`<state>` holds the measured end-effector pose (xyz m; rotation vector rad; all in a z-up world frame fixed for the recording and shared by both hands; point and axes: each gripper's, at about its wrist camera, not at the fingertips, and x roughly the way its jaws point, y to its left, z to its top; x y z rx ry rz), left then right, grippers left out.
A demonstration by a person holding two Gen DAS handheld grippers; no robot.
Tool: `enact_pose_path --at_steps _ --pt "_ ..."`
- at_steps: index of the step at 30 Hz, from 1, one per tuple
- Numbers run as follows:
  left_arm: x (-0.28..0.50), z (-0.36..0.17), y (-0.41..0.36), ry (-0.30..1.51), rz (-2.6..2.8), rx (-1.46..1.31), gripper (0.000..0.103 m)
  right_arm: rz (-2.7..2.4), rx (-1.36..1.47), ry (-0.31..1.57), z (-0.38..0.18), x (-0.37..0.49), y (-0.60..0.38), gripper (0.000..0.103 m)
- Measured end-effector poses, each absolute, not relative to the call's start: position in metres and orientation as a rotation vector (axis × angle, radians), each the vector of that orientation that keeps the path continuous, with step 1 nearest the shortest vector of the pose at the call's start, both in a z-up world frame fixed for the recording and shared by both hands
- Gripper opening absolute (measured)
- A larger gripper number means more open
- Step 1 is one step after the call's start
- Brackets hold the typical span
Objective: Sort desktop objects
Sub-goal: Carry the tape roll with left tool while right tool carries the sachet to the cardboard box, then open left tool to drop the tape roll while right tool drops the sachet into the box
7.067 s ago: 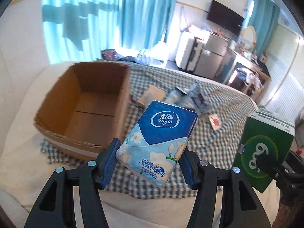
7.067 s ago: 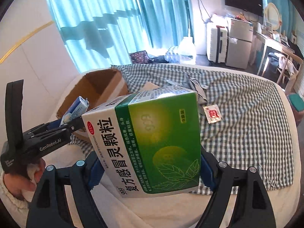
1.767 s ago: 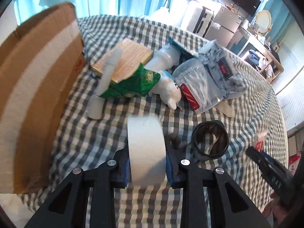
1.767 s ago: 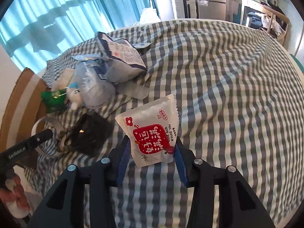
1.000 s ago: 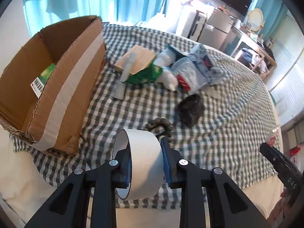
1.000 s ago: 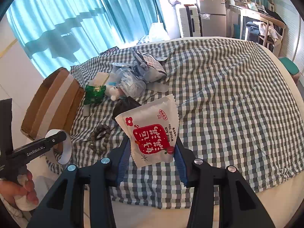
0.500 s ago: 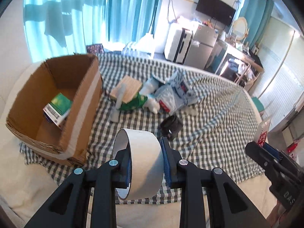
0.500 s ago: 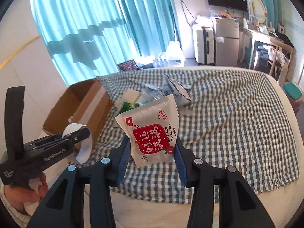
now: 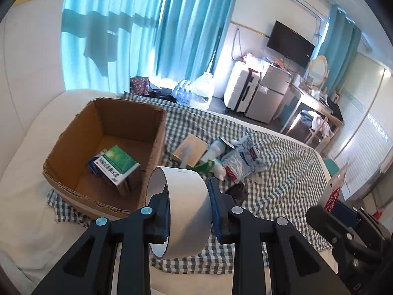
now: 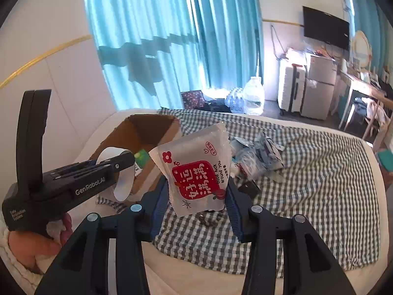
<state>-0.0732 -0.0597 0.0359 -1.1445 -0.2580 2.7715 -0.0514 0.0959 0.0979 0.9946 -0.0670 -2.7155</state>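
Left gripper (image 9: 188, 202) clamps a roll of white tape (image 9: 183, 209) by its sides, right gripper (image 10: 196, 194) pinches a snack sachet (image 10: 196, 172) — both raised near the cardboard box (image 9: 73, 132), likely for dropping in.

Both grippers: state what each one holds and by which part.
Left gripper clamps a white tape roll across its flat side faces. Right gripper pinches a red-and-white snack packet by its lower side edges.

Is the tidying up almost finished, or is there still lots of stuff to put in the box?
Not finished. Done: a green medicine box lies inside the cardboard box. In hand: the left gripper holds a roll of tape, the right gripper a snack packet. Left: a pile of packets and a small dark thing on the checked cloth.
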Motion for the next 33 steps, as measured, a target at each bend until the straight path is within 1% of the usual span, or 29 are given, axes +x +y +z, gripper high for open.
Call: enact_pose_path --at_steps 7,17,26,33 --pt "-0.082 0.045 -0.102 -0.301 2.821 -1.119 0.027 -2.637 0.964 0.04 0.106 -0.065 0.045 0.044" --pt "-0.11 0.035 -0.173 -0.348 2.902 -1.178 0.027 -2.524 0.976 0.086 0.097 -0.108 -0.022 0.045" --pt "-0.156 -0.002 -0.205 -0.383 2.894 -1.296 0.027 -2.408 1.1 0.009 0.051 -0.168 -0.059 0.045" --pt "-0.19 -0.033 -0.22 -0.398 2.87 -1.402 0.027 -2.331 1.194 0.029 0.008 -0.208 -0.087 0.046"
